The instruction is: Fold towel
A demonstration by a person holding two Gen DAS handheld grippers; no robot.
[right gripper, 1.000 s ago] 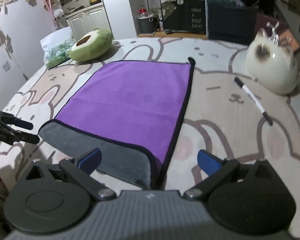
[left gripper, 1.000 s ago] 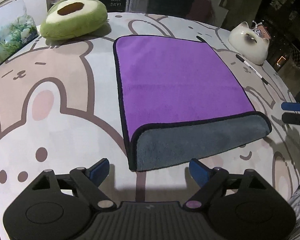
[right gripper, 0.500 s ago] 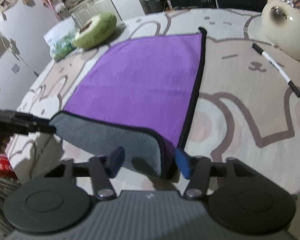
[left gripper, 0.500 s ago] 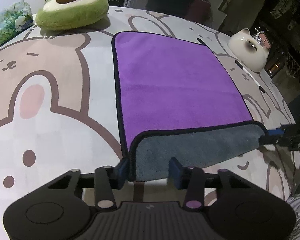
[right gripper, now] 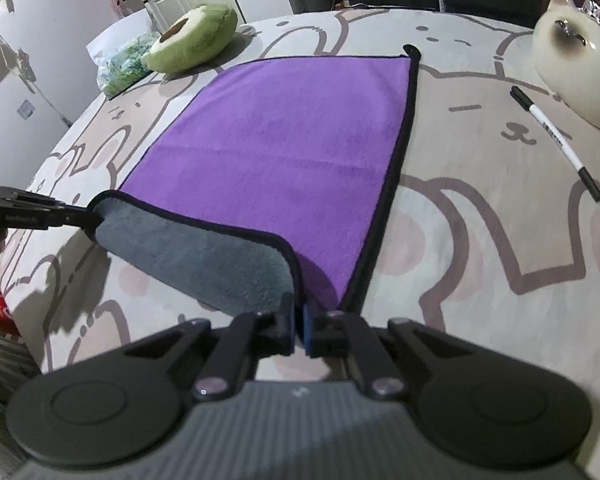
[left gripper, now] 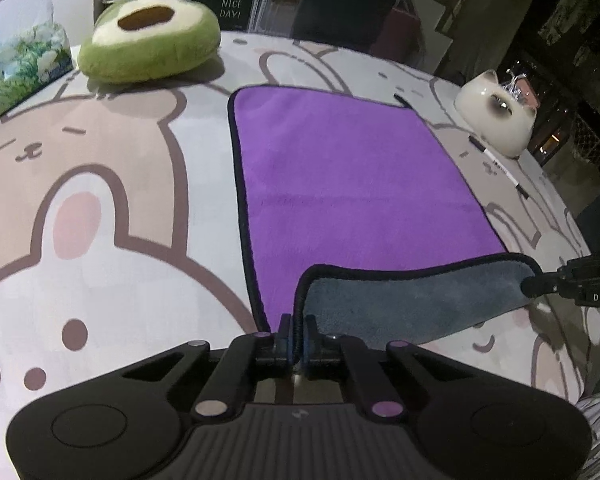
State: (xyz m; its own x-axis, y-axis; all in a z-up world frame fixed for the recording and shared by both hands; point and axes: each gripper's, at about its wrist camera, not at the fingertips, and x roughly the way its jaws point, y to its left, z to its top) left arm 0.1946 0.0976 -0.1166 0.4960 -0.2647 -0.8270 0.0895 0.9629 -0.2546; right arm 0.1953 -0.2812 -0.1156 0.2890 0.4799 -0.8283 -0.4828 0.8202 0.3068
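Towel (left gripper: 352, 184) flat on table (left gripper: 100, 280), purple side up, near edge turned back w/ grey underside showing. Left gripper (left gripper: 296, 338) clamped on near-left corner; right gripper (right gripper: 298, 330) clamped on near-right corner. Both corners lifted.

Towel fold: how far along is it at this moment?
Early. Done: both near corners are pinched, the left gripper shut on one, the right gripper shut on the other. In hand: the towel has its near edge lifted, grey underside showing. Left: carrying that edge over the purple face, which lies flat on the tablecloth, to the far edge.
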